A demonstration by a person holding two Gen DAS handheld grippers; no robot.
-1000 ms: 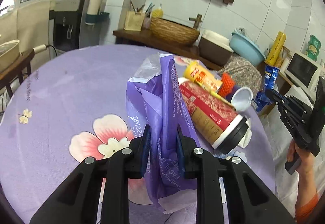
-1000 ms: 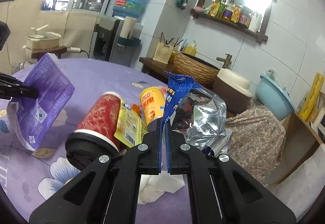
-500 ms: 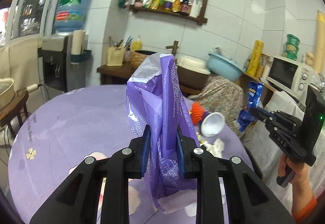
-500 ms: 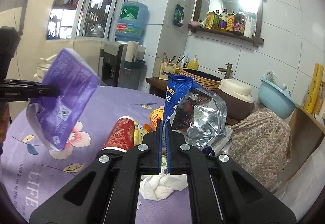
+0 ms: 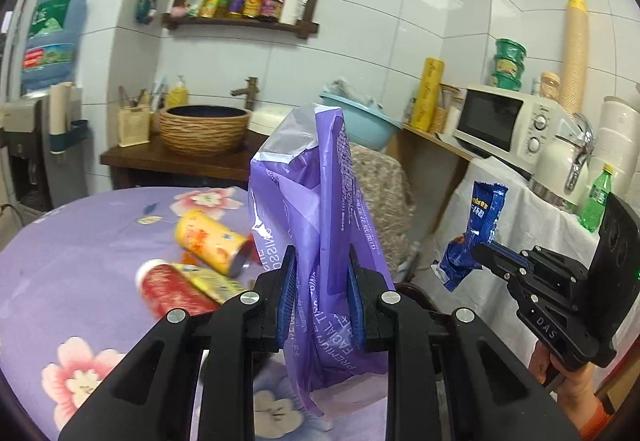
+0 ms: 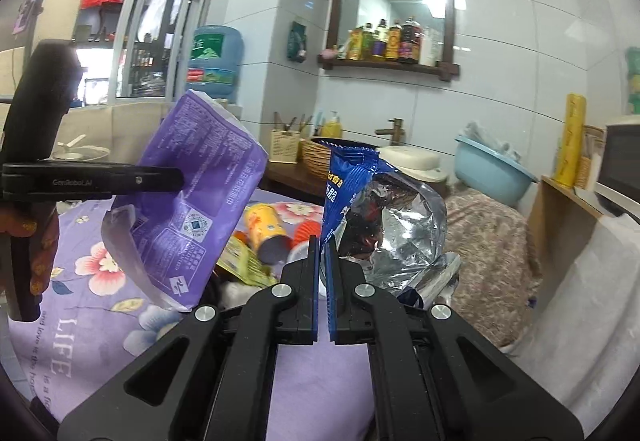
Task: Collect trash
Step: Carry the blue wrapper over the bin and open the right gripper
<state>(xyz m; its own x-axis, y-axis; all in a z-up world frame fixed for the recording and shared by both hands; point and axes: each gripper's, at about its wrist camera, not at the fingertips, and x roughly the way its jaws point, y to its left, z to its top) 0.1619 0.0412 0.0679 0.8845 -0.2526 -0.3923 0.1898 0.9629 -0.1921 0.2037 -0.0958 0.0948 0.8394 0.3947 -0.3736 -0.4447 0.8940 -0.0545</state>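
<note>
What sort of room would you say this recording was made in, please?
Most likely a home kitchen and dining corner: a microwave on a counter, a shelf of sauce bottles on tiled walls, and a water dispenser jug by the round table.

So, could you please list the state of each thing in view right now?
Purple wrapper: clamped in left gripper, lifted off table.
Blue snack bag: torn open, pinched in right gripper, lifted.
Yellow can: lying on its side.
Red cup: lying on its side.

Glossy purple plastic pack (image 5: 320, 209), crinkly; blue snack wrapper (image 6: 352, 177) with shiny foil lining; matt black plastic grippers; woven basket (image 5: 204, 129) at eleven o'clock; smooth floral tablecloth (image 5: 80, 241).
</note>
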